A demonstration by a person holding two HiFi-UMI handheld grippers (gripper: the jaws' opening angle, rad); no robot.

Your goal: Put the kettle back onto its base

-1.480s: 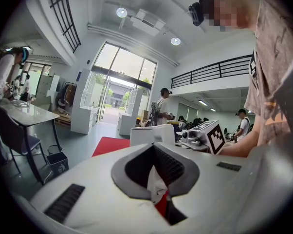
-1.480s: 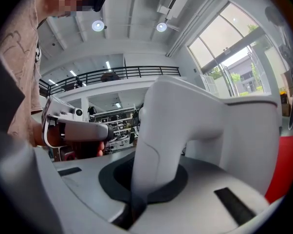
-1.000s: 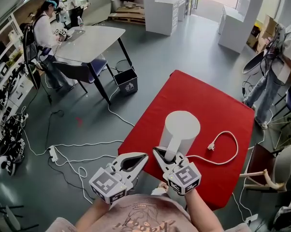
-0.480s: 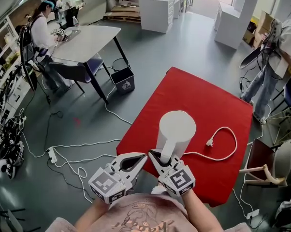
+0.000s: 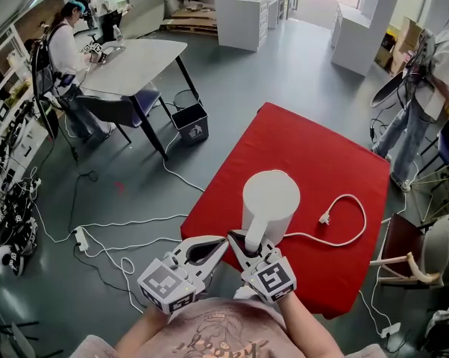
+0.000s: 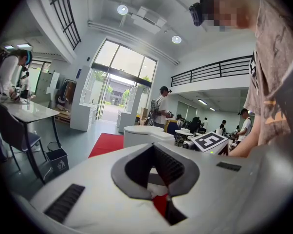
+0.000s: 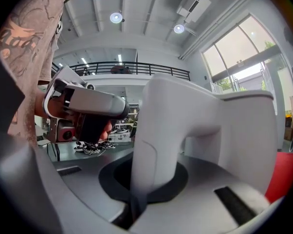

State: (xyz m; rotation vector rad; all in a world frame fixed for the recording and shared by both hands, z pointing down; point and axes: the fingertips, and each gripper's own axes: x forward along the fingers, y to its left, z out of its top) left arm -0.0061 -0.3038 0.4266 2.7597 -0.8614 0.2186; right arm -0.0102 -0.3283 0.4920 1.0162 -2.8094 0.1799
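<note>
The red table (image 5: pixel 321 155) fills most of my head view, and the white kettle (image 5: pixel 271 200) stands upright on it near my edge. My right gripper (image 5: pixel 248 242) is clamped on the kettle's handle (image 7: pixel 151 145), jaws pressed against both sides. My left gripper (image 5: pixel 221 240) hangs just beside it off the table's edge, tips together on nothing. A white cord (image 5: pixel 364 222) loops from under the kettle to its plug (image 5: pixel 324 218) on the red surface.

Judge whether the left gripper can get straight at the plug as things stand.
Probably not. The kettle, gripped at its handle by the right gripper, stands between the left gripper and the plug, so it would have to go round.
</note>
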